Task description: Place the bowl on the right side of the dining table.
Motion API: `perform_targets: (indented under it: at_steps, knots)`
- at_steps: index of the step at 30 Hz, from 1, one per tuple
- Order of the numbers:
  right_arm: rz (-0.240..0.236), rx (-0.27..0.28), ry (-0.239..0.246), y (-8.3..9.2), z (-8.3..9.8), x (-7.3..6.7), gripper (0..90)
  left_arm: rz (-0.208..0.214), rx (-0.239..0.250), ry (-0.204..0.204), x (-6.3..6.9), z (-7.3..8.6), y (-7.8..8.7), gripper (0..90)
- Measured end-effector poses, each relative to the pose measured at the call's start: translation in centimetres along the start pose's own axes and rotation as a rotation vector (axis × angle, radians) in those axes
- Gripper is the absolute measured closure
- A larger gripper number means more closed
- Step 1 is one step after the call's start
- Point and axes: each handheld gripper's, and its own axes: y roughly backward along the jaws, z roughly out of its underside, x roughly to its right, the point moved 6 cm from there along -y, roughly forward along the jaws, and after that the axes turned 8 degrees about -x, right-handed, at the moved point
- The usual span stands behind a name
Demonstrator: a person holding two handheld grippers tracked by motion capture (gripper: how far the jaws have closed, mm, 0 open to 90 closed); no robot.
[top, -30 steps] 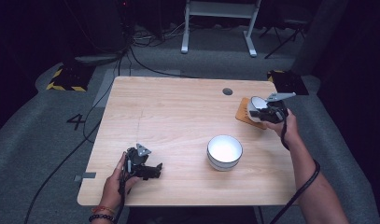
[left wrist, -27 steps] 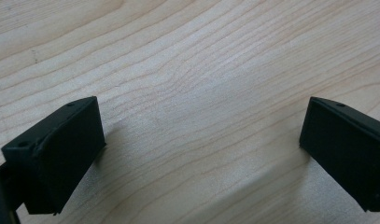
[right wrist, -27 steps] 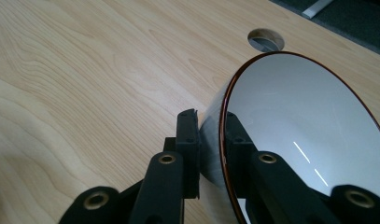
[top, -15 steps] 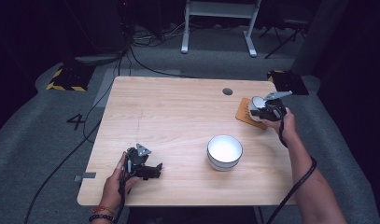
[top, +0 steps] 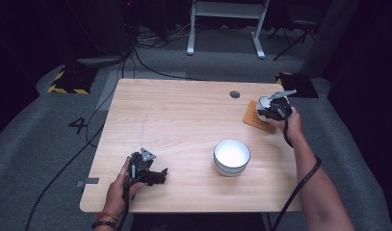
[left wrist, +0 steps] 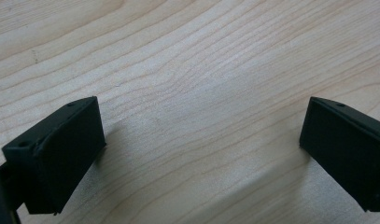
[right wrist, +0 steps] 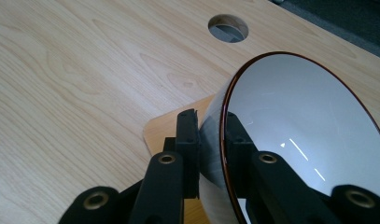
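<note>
High view puts the right claw [top: 269, 107] near the far right corner of the worktop [top: 184, 120], just over a small orange-brown board [top: 254, 119] that lies close to the right edge. Right gripper view shows its jaws pinched on the rim of a white bowl with a dark rim line [right wrist: 299, 140], one jaw on the outer wall, the other inside; the bowl is tipped on edge, its lower wall above the board's near corner [right wrist: 164, 128]. A round cable hole [right wrist: 228, 27] sits just beyond it, near the far edge. A second white bowl [top: 231, 156] stands upright on the bare wood, right of centre and nearer the front edge, well apart from the held one. The left claw [top: 157, 177] rests low at the front left, close to the near edge, and left gripper view shows its jaws spread wide with plain wood grain between them, nothing gripped. Between the two hands the whole middle and far left of the worktop is open wood.
</note>
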Motion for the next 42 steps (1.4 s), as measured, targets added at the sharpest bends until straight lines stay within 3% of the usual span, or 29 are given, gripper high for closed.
perform_targets:
  at_steps: [8,13,17,24,37,41,42]
  knots:
    - [0.022,-0.013,-0.005,-0.5,0.0,-0.1,79.9,0.000,0.000,0.000,0.0,0.0,0.0,0.2]
    - [0.033,-0.026,0.017,-0.7,0.1,-0.4,80.1,0.001,0.000,0.000,0.0,0.0,0.0,0.2]
    - [0.018,-0.011,-0.002,-0.8,0.1,-0.5,80.3,0.000,0.000,0.000,0.0,0.0,0.0,0.2]
    - [-0.021,-0.014,0.024,-1.0,0.1,-1.0,77.4,0.002,0.000,0.000,0.0,0.0,0.0,0.2]
    - [-0.034,0.021,-0.037,-0.6,0.1,-0.7,65.2,0.002,0.000,0.001,0.0,0.0,0.0,0.2]
    - [-0.044,0.037,-0.059,-0.2,0.2,-0.8,63.5,0.003,0.000,0.001,0.0,0.0,0.0,0.1]
    - [-0.042,0.035,-0.043,-0.1,0.2,-0.7,67.3,0.001,0.000,0.000,0.0,0.0,0.0,0.2]
